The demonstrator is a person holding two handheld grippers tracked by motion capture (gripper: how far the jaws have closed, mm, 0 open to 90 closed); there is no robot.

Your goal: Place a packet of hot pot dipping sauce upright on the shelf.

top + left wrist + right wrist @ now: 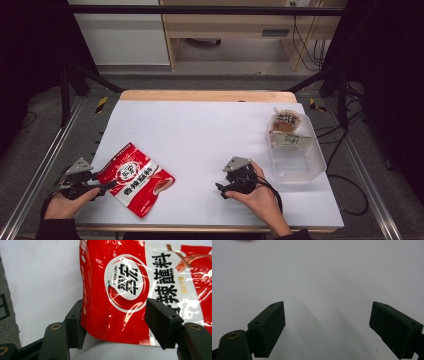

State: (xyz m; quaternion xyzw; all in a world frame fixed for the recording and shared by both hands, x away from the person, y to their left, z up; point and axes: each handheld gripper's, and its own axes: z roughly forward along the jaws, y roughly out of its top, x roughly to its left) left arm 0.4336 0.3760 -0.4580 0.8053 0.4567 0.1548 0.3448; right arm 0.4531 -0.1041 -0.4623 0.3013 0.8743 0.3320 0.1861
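Note:
A red and white snack bag point(136, 179) with Chinese print lies at the front left of the white table point(210, 130). My left gripper point(107, 186) sits at the bag's near left corner. In the left gripper view the bag point(130, 285) runs between the jaws of the left gripper point(115, 325). One pad point(75, 325) is at the bag's edge and the other pad point(160, 322) lies over its printed face, with a wide gap and no clear squeeze. My right gripper point(220, 189) rests open at the front middle, and the right gripper point(327, 325) has bare table between its jaws.
A clear plastic tray point(320, 160) stands at the right edge of the table. A small wrapped bun point(286, 121) sits at its far end, beside a white label point(288, 140). Metal rails run along both sides of the table.

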